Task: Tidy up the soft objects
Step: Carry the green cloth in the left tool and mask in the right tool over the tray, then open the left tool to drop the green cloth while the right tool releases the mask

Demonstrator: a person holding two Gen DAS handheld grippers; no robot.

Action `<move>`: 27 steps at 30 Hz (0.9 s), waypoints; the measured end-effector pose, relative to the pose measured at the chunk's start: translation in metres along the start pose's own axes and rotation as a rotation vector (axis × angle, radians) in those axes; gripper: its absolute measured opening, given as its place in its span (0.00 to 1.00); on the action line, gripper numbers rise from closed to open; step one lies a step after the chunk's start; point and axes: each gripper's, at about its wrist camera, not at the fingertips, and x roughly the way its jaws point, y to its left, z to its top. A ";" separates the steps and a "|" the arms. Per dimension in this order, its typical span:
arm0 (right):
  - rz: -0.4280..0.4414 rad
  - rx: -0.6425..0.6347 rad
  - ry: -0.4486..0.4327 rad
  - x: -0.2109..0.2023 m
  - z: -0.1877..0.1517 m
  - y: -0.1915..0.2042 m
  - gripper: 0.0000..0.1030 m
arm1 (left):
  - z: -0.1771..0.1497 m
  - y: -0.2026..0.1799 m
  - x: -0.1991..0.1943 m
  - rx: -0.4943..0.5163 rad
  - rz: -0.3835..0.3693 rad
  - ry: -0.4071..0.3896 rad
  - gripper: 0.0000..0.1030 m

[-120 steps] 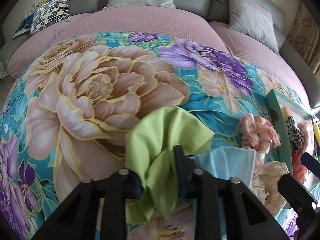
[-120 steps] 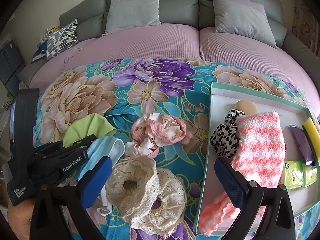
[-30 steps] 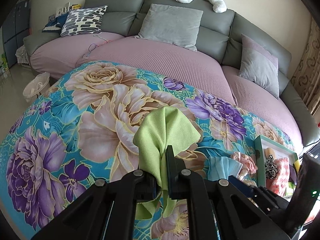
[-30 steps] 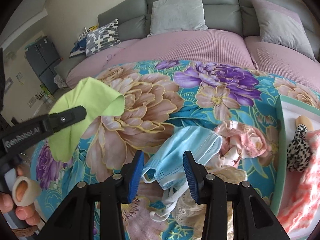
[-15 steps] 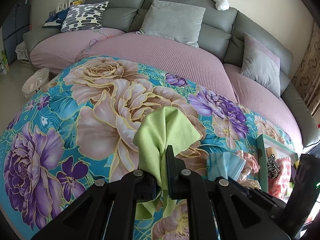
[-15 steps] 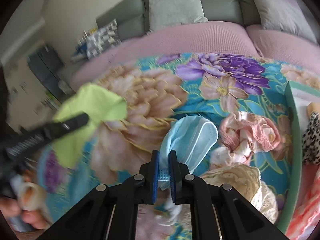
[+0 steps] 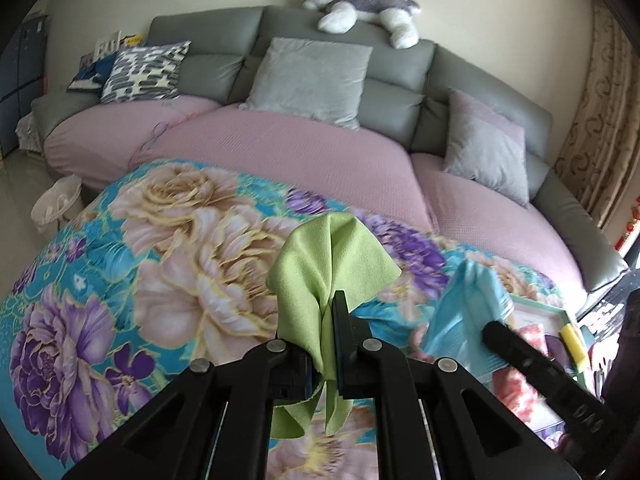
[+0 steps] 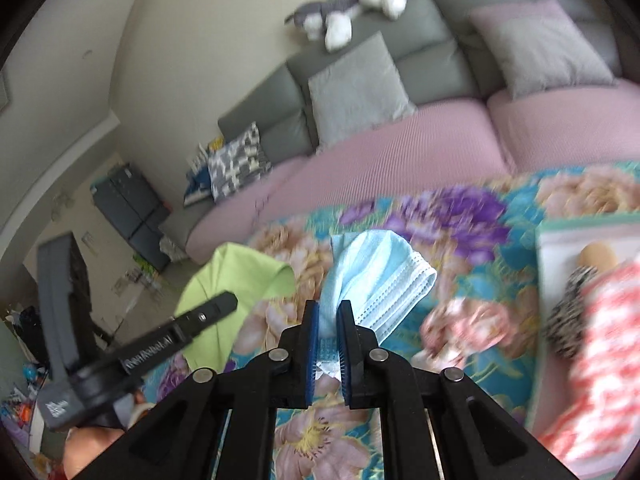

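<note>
While a second ago the right gripper (image 8: 328, 312) had its blue pads spread either side of the light blue face mask (image 8: 376, 276) lying on the floral cloth (image 7: 120, 280), now those jaws are pinched tight on the mask's folded edge and it's up off the cloth, bunched above the fingertips. Four seconds back that gripper was wide open over the cream scrunchies, so it's gone from open to clamped. The left gripper (image 7: 328, 320) hasn't changed its hold: jaws narrow, clamped on the lime green cloth (image 7: 332, 264), which sticks up above the tips and hangs out below them. The sofa's gray backrest and the plush husky (image 7: 360, 4) now show much more in both cameras than before.

The right wrist view is pretty blurry, but it's the only one showing the inside of the green-rimmed tray (image 8: 560, 228) properly, with a pink-and-white striped fuzzy thing (image 8: 600, 340) and a leopard-print scrunchie (image 8: 568, 320) in it, plus a pink scrunchie (image 8: 460, 328) on the floral cloth just beside the tray. The left wrist view catches only a corner of that tray at its right edge, but it shows the small white bin (image 7: 56, 204) on the floor by the sofa.
</note>
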 end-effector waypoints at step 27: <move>-0.456 0.196 -0.168 -0.123 0.024 -0.168 0.09 | -0.030 -0.230 0.079 0.342 -0.311 0.106 0.08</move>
